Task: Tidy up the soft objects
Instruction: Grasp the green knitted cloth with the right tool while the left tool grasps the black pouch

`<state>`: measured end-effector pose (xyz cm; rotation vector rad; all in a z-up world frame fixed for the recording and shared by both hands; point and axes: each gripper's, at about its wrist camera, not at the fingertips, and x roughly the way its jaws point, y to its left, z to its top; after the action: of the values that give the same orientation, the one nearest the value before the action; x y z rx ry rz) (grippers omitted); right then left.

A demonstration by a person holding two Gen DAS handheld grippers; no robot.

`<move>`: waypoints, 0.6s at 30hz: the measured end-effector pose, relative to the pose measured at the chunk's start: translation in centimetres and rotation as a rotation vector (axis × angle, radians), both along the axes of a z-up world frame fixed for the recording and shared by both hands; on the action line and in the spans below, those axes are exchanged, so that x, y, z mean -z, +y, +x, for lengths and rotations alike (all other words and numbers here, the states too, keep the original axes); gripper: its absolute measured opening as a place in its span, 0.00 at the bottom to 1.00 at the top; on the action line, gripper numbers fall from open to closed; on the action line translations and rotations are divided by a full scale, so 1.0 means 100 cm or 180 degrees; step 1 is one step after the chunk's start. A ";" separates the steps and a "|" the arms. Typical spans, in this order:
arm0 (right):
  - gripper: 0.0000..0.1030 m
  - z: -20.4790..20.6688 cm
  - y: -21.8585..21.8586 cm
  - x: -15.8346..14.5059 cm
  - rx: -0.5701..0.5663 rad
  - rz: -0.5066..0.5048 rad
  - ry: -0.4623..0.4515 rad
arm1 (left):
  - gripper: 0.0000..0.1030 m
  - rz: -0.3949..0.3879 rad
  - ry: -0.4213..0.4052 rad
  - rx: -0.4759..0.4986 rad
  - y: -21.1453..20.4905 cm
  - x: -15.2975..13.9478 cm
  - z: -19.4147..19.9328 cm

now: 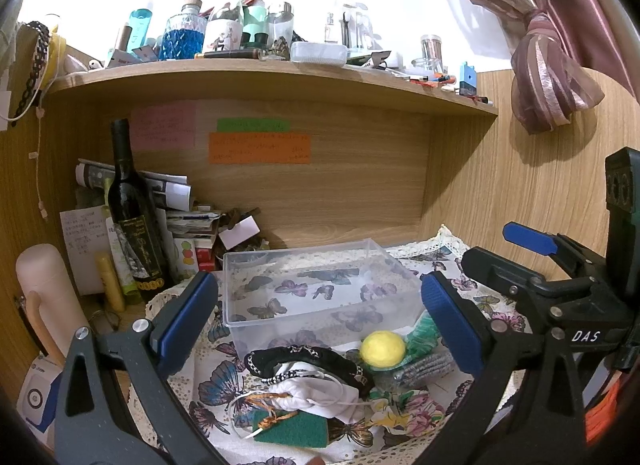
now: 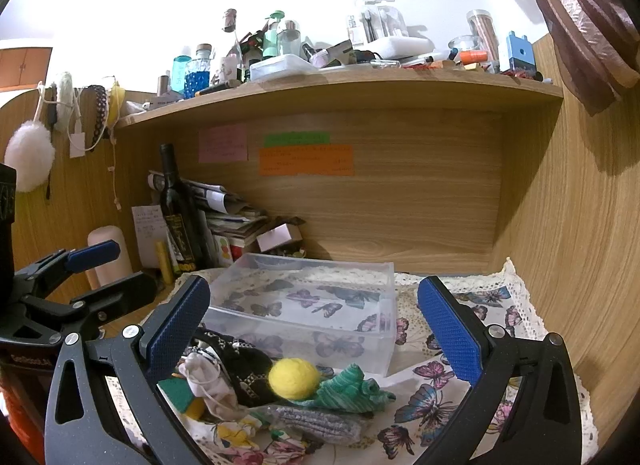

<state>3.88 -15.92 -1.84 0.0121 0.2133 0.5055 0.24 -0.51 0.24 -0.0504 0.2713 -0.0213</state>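
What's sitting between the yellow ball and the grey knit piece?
In the right wrist view, the green knitted piece lies between the yellow ball and grey knit piece.

wine bottle (image 1: 132, 217) | sticky notes (image 1: 259, 148) | shelf (image 1: 280, 77) | curtain (image 1: 552, 65)

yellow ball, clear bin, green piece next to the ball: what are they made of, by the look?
Yellow ball: probably felted wool; matte, fuzzy surface, no shine.
Clear bin: thin transparent plastic, slightly frosted; the butterfly cloth shows through its walls.
Green piece: striped knit fabric, likely a sock; crumpled, with visible ribbing.
All judged by look alone.
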 end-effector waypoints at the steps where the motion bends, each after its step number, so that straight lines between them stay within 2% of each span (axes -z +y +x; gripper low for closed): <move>1: 1.00 0.001 0.000 0.000 0.0002 0.0008 0.0015 | 1.00 -0.0007 0.0016 0.0010 0.000 0.001 0.001; 9: 1.00 0.015 -0.008 0.017 0.0023 -0.0032 0.0202 | 1.00 -0.0103 0.0164 0.0045 0.010 0.018 0.010; 10: 1.00 0.017 -0.009 0.020 0.0029 -0.0049 0.0242 | 1.00 -0.0107 0.0206 0.0041 0.011 0.022 0.013; 13: 1.00 0.029 -0.014 0.032 0.0043 -0.0111 0.0424 | 0.90 -0.0097 0.0367 0.0037 0.012 0.035 0.021; 18: 0.97 0.044 -0.016 0.055 0.0024 -0.0210 0.0690 | 0.89 -0.0124 0.0658 0.0063 0.015 0.060 0.040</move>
<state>8.24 -17.54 -7.36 0.0032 0.4417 0.4892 4.20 0.95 -5.73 -0.0890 0.4782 -0.0413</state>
